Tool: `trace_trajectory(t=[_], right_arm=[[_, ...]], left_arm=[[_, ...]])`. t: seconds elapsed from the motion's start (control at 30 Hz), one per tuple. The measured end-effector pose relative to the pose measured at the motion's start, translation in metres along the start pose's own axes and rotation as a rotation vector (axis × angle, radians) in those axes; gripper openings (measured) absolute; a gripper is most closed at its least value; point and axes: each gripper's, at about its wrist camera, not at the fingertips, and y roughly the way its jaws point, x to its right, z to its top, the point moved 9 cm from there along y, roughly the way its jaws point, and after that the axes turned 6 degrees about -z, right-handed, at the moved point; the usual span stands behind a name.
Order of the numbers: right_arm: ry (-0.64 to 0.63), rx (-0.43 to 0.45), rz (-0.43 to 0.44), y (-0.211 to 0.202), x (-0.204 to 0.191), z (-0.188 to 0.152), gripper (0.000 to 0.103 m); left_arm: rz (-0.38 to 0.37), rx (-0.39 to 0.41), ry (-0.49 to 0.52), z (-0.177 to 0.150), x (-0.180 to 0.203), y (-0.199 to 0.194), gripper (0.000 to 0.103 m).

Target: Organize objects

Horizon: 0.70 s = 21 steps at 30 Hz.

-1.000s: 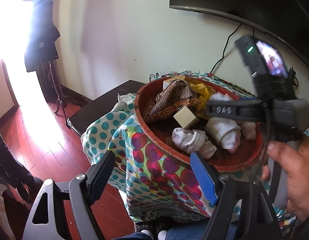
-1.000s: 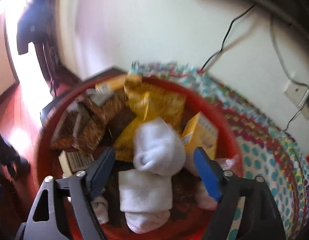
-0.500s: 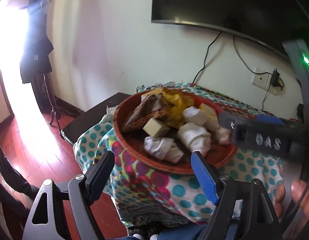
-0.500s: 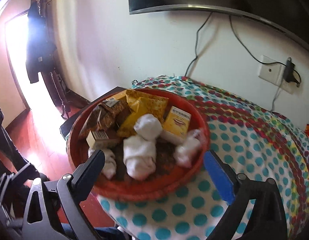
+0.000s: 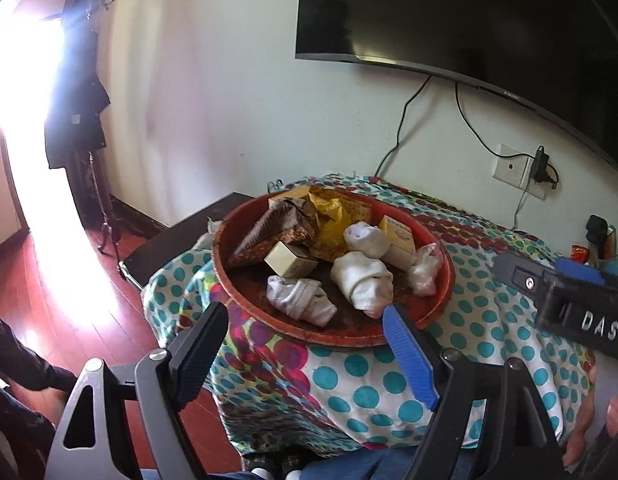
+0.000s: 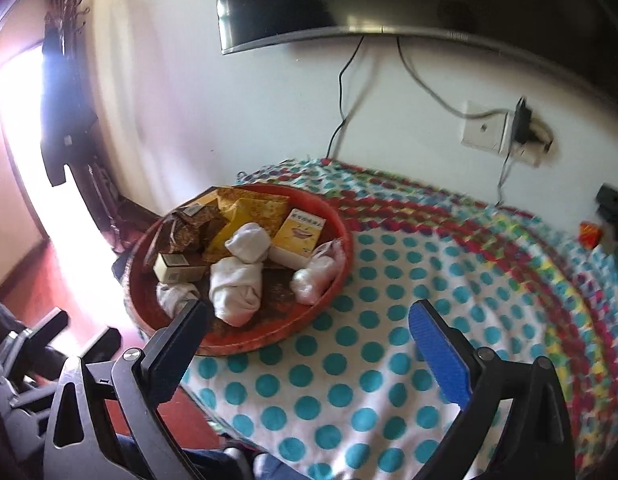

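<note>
Pulled both tongs back from tray [image 6: 333, 216]; left tongs [image 5: 305, 354] and right tongs [image 6: 309, 344] released, empty. Socks, boxes, packets piled in tray; bench [image 6: 409, 280] otherwise bare — sorting looks done.

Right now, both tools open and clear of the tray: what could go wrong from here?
1. The red tray sits near the table's left edge on a draped polka-dot cloth; a nudge could slide it off.
2. The sock rolls are stacked loosely against the yellow box; picking one may topple others.
3. The right tool and left tool hover close together and could collide.
</note>
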Motion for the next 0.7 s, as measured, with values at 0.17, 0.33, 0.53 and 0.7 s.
trace_trajectory(t=[0.17, 0.33, 0.53, 0.7], right_arm=[[-0.057, 0.054, -0.071, -0.016, -0.013, 0.004, 0.103], [-0.080, 0.075, -0.061, -0.023, -0.025, 0.009, 0.103], [-0.068, 0.057, -0.060, -0.019, -0.023, 0.006, 0.103], [-0.069, 0.061, -0.055, -0.021, -0.023, 0.006, 0.103]], left_arm=[[0.015, -0.010, -0.017, -0.003, -0.001, -0.004, 0.082], [0.028, -0.022, -0.017, -0.010, 0.003, -0.003, 0.082], [0.049, 0.002, -0.028, -0.008, 0.002, -0.008, 0.082], [0.028, 0.001, -0.032, -0.007, 0.004, -0.008, 0.083]])
